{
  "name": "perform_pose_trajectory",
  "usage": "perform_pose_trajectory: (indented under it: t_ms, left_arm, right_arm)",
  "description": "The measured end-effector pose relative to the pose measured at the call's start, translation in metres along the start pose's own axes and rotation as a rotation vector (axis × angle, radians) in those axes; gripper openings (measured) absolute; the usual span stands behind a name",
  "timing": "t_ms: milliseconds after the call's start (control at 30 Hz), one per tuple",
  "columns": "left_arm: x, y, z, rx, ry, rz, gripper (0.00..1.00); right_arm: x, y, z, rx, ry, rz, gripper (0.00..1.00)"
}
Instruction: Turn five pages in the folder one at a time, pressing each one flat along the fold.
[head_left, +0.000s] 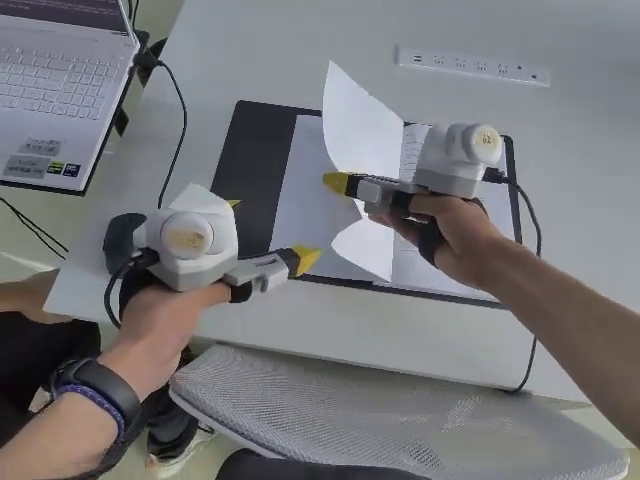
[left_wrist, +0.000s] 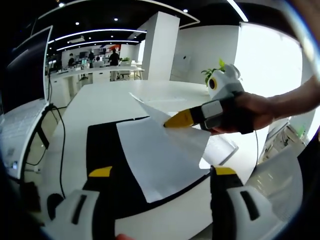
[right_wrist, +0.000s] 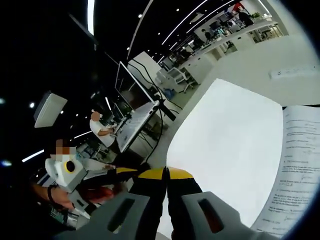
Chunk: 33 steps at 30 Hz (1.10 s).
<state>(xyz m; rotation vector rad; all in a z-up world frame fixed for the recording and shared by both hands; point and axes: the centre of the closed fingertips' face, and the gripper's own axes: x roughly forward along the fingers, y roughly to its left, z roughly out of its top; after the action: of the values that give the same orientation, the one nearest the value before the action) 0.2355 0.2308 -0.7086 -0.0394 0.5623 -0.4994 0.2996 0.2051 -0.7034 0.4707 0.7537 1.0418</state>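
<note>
A black folder (head_left: 255, 150) lies open on the white table. My right gripper (head_left: 338, 183) is over its middle, shut on a blank white page (head_left: 360, 130) that stands up curved above the fold. In the right gripper view the yellow tips (right_wrist: 165, 173) are pressed together at the edge of that page (right_wrist: 225, 135), with a printed page (right_wrist: 300, 160) lying flat to its right. Another white sheet (head_left: 300, 190) lies flat on the folder's left half. My left gripper (head_left: 268, 231) hovers by the table's front edge with its jaws wide open (left_wrist: 162, 171), holding nothing and pointing at the folder (left_wrist: 102, 145).
A laptop (head_left: 55, 80) sits at the far left with a black cable (head_left: 178, 110) running past it. A white power strip (head_left: 470, 65) lies at the back right. A grey mesh chair (head_left: 380, 420) is below the table's front edge.
</note>
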Motion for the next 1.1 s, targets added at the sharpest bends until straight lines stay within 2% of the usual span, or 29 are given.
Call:
perform_pose_trajectory:
  t_ms: [100,300,467,700,967,1100]
  left_arm:
    - [-0.002,0.005,-0.007,0.009,0.014,-0.009,0.78]
    - [-0.008,0.003,-0.018,0.045,0.043,-0.033,0.83]
    - [-0.011,0.001,-0.024,0.06,0.052,-0.043,0.83]
    - [-0.013,-0.005,-0.035,0.053,0.082,-0.061,0.82]
    - [-0.009,-0.011,-0.036,0.034,0.087,-0.07,0.81]
    - [-0.006,-0.014,-0.036,0.035,0.091,-0.079,0.8]
  right_arm:
    - [0.015,-0.003,-0.01,0.004,0.043,-0.011,0.0]
    - [0.038,-0.015,-0.034,0.02,0.117,-0.035,0.0]
    - [0.05,-0.027,-0.051,0.047,0.161,-0.07,0.0]
    - [0.058,-0.039,-0.065,0.065,0.193,-0.106,0.0]
    - [0.062,-0.047,-0.077,0.09,0.214,-0.145,0.02]
    - [0.061,-0.048,-0.075,0.138,0.182,-0.141,0.01]
